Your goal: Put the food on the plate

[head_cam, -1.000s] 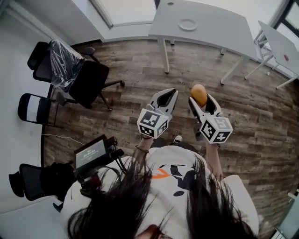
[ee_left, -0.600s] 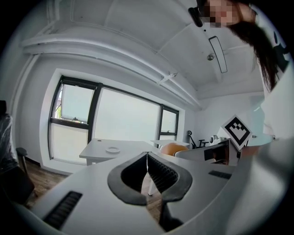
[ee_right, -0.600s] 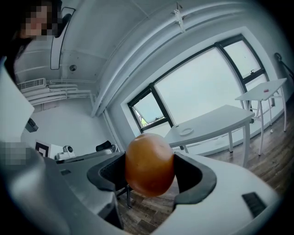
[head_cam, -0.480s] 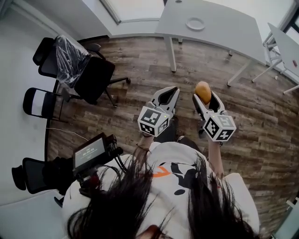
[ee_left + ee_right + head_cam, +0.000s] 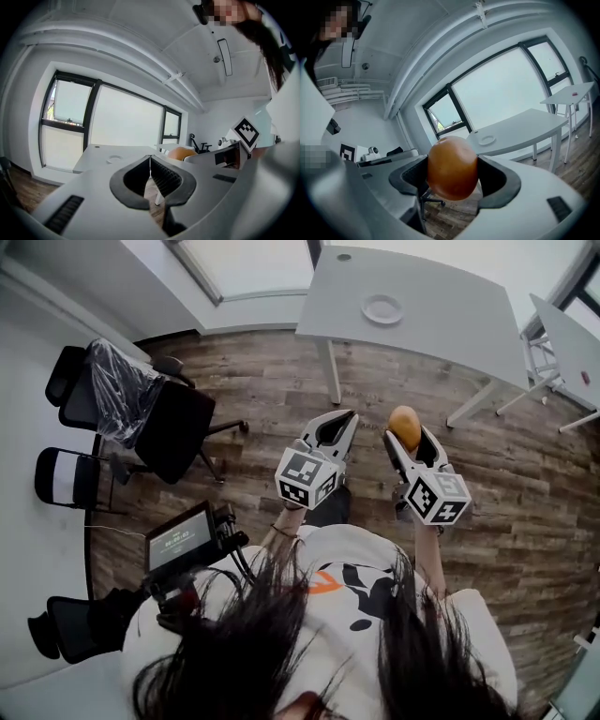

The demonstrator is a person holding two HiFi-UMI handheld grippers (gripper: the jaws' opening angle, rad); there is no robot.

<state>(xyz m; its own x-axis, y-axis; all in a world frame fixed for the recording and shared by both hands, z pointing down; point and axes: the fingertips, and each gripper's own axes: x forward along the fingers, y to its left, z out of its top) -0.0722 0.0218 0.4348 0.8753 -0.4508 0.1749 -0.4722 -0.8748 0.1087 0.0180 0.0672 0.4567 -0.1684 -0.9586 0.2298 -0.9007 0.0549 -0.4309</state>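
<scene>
My right fingers (image 5: 500, 183) are clamped on the one round orange piece of food (image 5: 452, 166), held up mid-frame over the floor for carrying. My left fingers (image 5: 172, 177) are pressed together, empty, spare. One plate (image 5: 382, 307) waits on the tabletop (image 5: 450, 310), upper centre.

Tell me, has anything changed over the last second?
Hardly. The table with the plate has slid slightly lower in the head view, as if the person is stepping toward it. Nothing was taken or let go: the right gripper stays shut on the food, and the left gripper stays shut and empty.
</scene>
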